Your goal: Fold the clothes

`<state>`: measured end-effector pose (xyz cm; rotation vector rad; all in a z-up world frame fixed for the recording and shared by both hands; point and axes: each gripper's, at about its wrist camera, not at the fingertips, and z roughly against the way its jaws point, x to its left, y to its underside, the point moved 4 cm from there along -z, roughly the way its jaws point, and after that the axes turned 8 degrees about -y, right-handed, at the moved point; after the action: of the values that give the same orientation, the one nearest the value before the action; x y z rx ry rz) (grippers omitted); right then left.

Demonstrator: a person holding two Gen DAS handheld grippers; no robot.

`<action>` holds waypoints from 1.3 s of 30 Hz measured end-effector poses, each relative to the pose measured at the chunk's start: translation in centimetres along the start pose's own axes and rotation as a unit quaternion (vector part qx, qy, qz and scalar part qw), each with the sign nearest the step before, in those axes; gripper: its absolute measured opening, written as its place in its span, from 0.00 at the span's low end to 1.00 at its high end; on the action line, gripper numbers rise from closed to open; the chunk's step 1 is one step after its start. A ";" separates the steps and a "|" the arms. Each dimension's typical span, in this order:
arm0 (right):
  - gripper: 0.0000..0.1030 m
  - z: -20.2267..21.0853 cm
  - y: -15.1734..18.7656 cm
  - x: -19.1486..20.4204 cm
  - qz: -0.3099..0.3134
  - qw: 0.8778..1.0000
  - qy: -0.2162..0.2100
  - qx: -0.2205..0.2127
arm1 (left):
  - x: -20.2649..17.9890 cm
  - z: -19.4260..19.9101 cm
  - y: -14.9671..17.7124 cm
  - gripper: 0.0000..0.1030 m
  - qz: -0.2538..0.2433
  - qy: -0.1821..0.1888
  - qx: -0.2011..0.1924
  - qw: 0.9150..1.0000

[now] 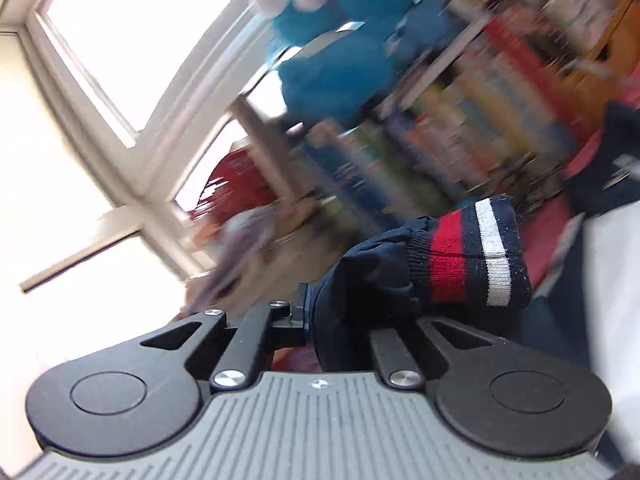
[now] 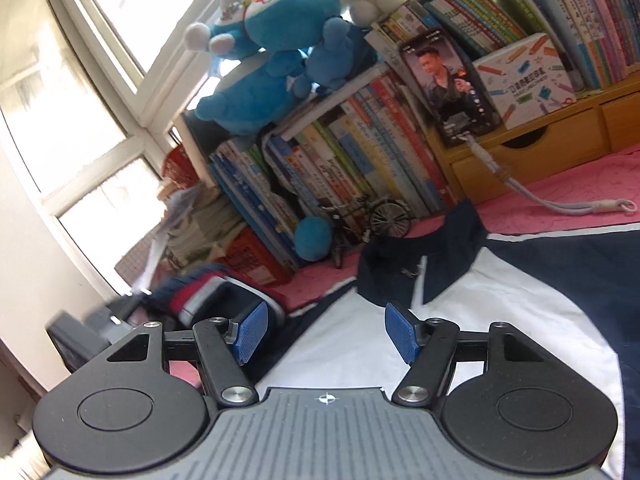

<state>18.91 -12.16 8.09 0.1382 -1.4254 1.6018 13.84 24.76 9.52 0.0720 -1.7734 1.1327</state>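
A navy and white jacket (image 2: 500,300) lies spread on a pink cover (image 2: 580,184). My left gripper (image 1: 320,316) is shut on its navy sleeve (image 1: 360,280), lifted off the cover. The ribbed cuff (image 1: 476,256), striped red and white, sticks out to the right past the fingers. The fabric hides the right finger. In the right wrist view that cuff (image 2: 192,296) shows blurred at the left. My right gripper (image 2: 326,332) stands open just above the jacket's white panel, blue pads (image 2: 250,332) apart, nothing between them.
Shelves of books (image 2: 360,152) line the far side, with blue plush toys (image 2: 272,52) on top. A phone (image 2: 452,84) with a cable leans on wooden drawers (image 2: 532,156). A small model bicycle (image 2: 372,220) stands by the jacket's collar. Windows (image 2: 60,92) fill the left.
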 end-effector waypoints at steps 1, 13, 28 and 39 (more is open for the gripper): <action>0.64 -0.5 0.6 -0.7 0.004 1.000 0.015 0.010 | 2.1 -2.9 1.5 0.05 0.001 -0.030 0.039 0.999; 0.64 -5.1 4.0 -3.2 0.006 0.993 0.069 0.094 | 8.7 -12.9 13.9 0.68 0.104 -0.064 0.330 0.936; 0.64 -6.7 5.4 -2.6 0.047 0.987 0.093 0.124 | 10.8 -14.4 14.4 0.68 0.149 -0.102 0.356 0.917; 0.65 -7.0 5.8 -2.9 0.071 0.986 0.094 0.119 | 16.2 -15.9 15.9 0.68 0.371 -0.086 0.368 0.848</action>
<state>19.81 -7.26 -0.08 0.0238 -1.1172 1.8491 8.67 51.81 12.46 -0.0683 -1.4234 2.4038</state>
